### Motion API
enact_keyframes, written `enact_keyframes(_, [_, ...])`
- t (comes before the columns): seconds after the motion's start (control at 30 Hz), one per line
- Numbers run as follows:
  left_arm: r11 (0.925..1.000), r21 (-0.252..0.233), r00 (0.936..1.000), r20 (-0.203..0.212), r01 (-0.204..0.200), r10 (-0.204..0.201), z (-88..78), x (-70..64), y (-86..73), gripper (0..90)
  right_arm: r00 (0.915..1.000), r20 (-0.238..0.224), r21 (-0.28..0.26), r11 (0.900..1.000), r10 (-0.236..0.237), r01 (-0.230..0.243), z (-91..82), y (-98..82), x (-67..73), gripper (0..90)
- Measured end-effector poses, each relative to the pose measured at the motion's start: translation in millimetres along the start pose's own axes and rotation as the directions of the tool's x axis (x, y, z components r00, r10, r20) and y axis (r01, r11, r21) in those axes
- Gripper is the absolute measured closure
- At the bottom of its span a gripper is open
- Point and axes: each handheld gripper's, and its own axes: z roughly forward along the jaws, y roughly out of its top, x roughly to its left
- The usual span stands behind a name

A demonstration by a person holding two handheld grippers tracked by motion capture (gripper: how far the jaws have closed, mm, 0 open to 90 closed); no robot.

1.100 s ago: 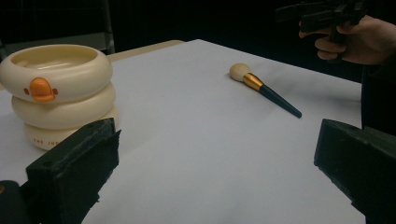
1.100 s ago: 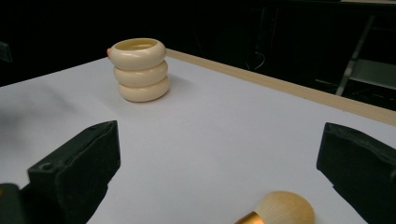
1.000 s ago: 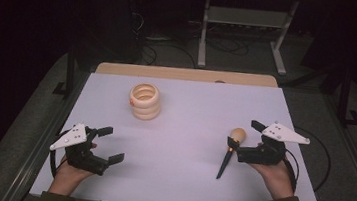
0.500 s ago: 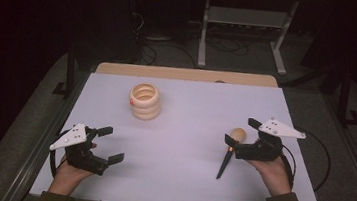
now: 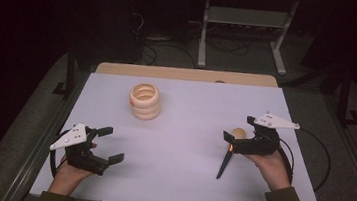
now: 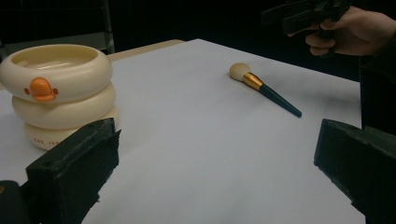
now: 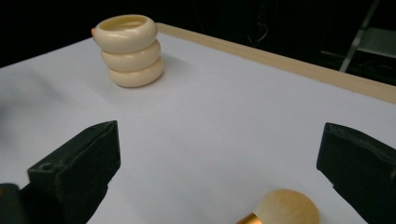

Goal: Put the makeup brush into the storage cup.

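The table has a smooth, matt white top that looks like laminate or paper, with a bare wood strip along its far edge. The holder, nearer the far left corner, is glossy cream plastic with an orange plastic knob. The brush has a soft, fluffy tan head, a shiny gold metal ferrule and a smooth dark handle. The fingers look like matt black foam, slightly rough.

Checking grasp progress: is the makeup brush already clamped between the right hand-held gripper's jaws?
No, the makeup brush lies free on the table, and the right hand-held gripper is open above it.
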Motion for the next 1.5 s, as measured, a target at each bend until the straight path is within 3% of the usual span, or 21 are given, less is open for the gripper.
enact_keyframes(0.37, [1.0,0.004,1.0,0.0,-0.003,0.003,0.0,0.2,0.0,0.0,0.9993,0.038,0.126,0.992,0.008,-0.013,9.6,9.7,-4.6,1.0])
enact_keyframes(1.1, [1.0,0.003,1.0,0.002,-0.003,0.003,-0.1,0.0,0.0,0.0,0.9991,0.037,0.223,0.974,0.023,-0.031,24.9,26.6,-7.0,1.0])
enact_keyframes(1.5, [1.0,0.0,1.0,0.003,0.002,-0.002,0.0,0.0,-0.1,0.0,0.9993,0.035,0.242,0.97,0.017,-0.025,27.6,29.6,-7.6,1.0])
